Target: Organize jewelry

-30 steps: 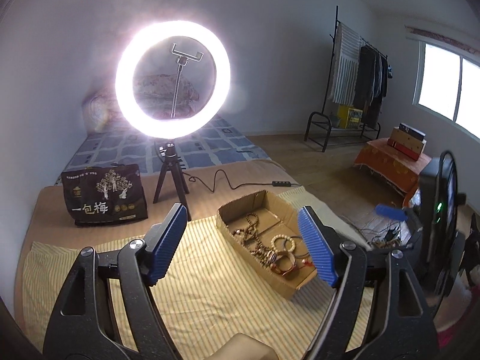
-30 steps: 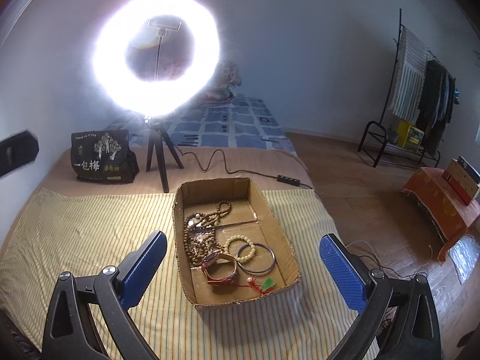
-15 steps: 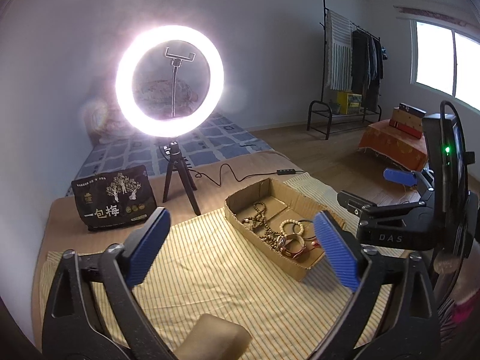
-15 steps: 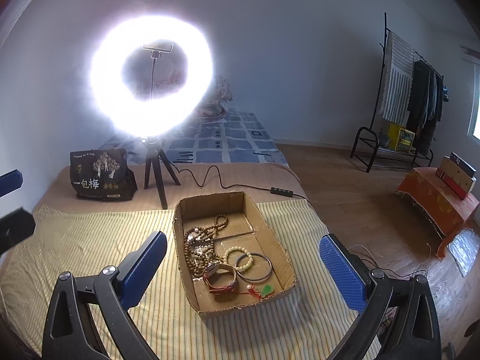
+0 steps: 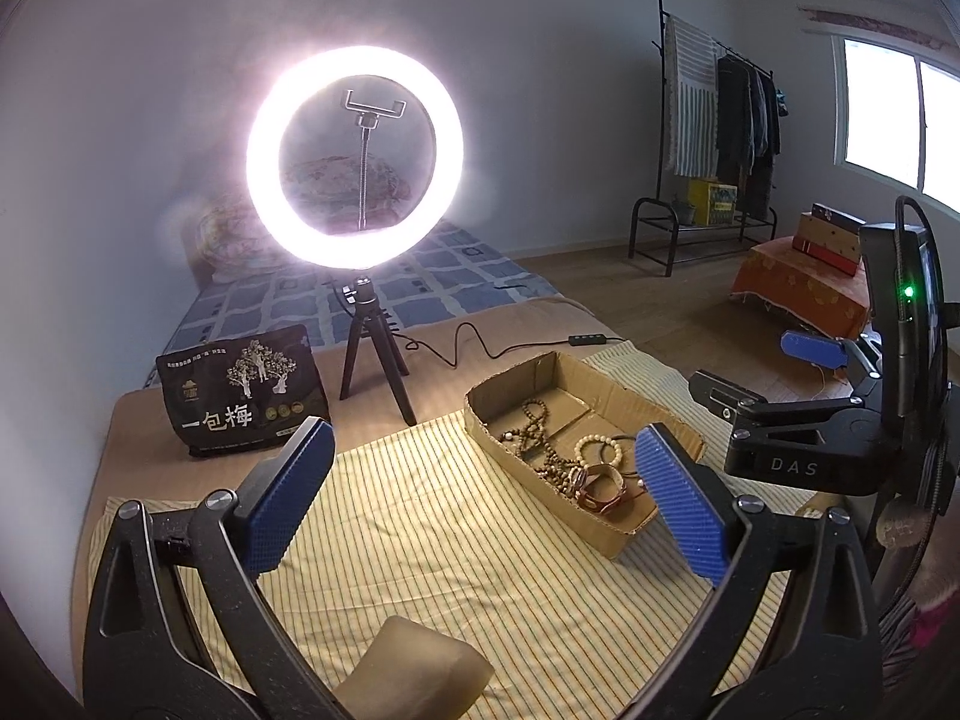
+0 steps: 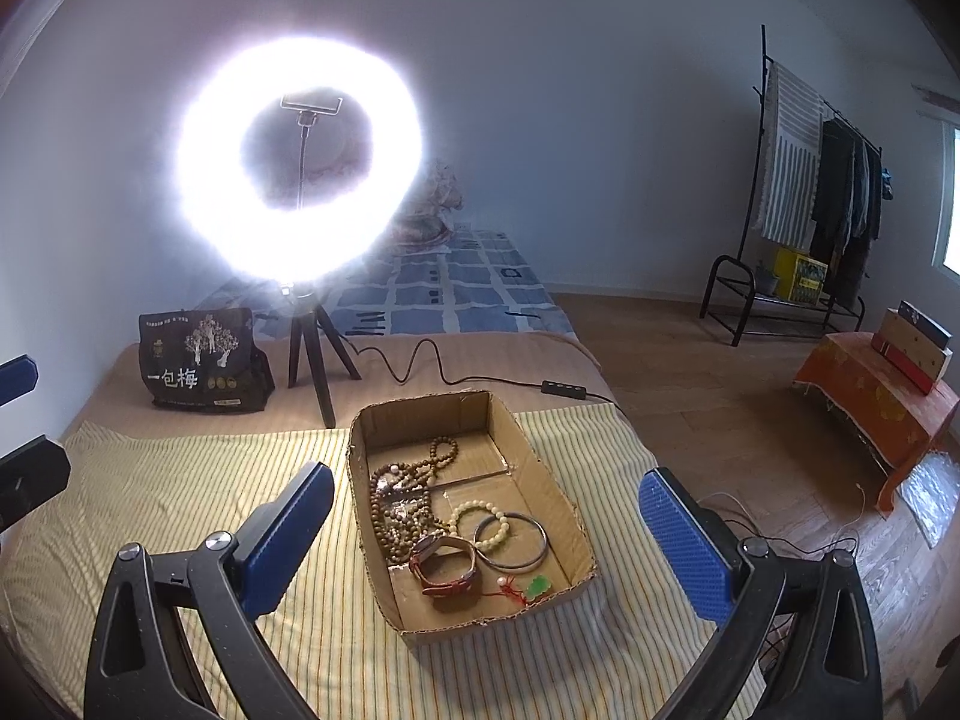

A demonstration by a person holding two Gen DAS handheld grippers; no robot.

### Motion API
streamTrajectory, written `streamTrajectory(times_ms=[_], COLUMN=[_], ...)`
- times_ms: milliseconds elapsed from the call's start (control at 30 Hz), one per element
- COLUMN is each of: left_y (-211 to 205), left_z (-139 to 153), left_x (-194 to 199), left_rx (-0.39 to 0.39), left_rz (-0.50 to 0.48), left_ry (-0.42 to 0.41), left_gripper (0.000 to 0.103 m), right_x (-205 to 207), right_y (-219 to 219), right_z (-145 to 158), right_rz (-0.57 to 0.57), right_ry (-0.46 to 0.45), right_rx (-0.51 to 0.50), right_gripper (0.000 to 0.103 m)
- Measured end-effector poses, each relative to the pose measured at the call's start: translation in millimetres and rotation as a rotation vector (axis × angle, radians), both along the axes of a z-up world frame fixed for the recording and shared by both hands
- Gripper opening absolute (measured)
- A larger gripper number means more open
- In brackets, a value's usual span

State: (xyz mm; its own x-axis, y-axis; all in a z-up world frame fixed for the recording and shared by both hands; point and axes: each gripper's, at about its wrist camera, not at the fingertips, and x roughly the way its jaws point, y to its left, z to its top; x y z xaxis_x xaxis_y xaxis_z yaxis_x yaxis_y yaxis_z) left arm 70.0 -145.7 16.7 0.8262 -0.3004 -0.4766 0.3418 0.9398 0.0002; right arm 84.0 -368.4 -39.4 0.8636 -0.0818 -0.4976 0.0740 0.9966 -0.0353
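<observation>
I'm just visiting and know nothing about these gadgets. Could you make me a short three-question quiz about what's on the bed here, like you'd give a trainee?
1. True or false: the left gripper is holding a bracelet.
2. Where is the jewelry lying? A) spread on the striped cloth; B) inside the cardboard box; C) on the black bag.
3. Fill in: the small charm on the red cord, at the near end of the box, is ____ in colour.

Key
1. False: both it and the right gripper are open and hold nothing.
2. B: beads, the metal bangle and the rest all lie in the box.
3. Green: the green charm.
</observation>
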Motion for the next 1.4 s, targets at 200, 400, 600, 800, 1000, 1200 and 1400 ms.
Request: streamTrajectory(times_ms=[200, 400, 600, 800, 1000, 1200, 1400], left_y=[1.3, 0.9, 0.8, 0.8, 0.7, 0.4, 2.1], left_z=[0.3, 1.6, 2.0, 1.9, 1.5, -0.1, -2.1], left_x=[-0.4, -0.7, -0.9, -0.8, -1.2, -1.6, -0.7], left_rx=[-0.001, -0.001, -0.001, 0.000, 0.002, 0.006, 0.008], left_rz=[0.001, -0.001, 0.000, 0.000, 0.004, 0.010, 0.014], left_ry=[-0.003, -0.005, -0.002, -0.005, 0.004, 0.014, 0.013], left_gripper=[0.102, 0.102, 0.102, 0.102, 0.102, 0.102, 0.102], right_x=[1.7, 1.6, 1.5, 1.6, 1.6, 1.7, 1.7], right_y=[1.0, 0.7, 0.5, 0.0, 0.1, 0.4, -0.1], right_z=[-1.7, -2.0, -1.8, -2.1, -2.1, -2.7, -4.2], right_rz=[0.008, 0.009, 0.008, 0.006, 0.007, 0.010, 0.011], right_ry=[0.008, 0.010, 0.009, 0.009, 0.008, 0.011, 0.014], right_rx=[-0.002, -0.002, -0.006, -0.009, -0.014, -0.019, -0.021], right_gripper=[0.103, 0.103, 0.103, 0.103, 0.103, 0.103, 0.103])
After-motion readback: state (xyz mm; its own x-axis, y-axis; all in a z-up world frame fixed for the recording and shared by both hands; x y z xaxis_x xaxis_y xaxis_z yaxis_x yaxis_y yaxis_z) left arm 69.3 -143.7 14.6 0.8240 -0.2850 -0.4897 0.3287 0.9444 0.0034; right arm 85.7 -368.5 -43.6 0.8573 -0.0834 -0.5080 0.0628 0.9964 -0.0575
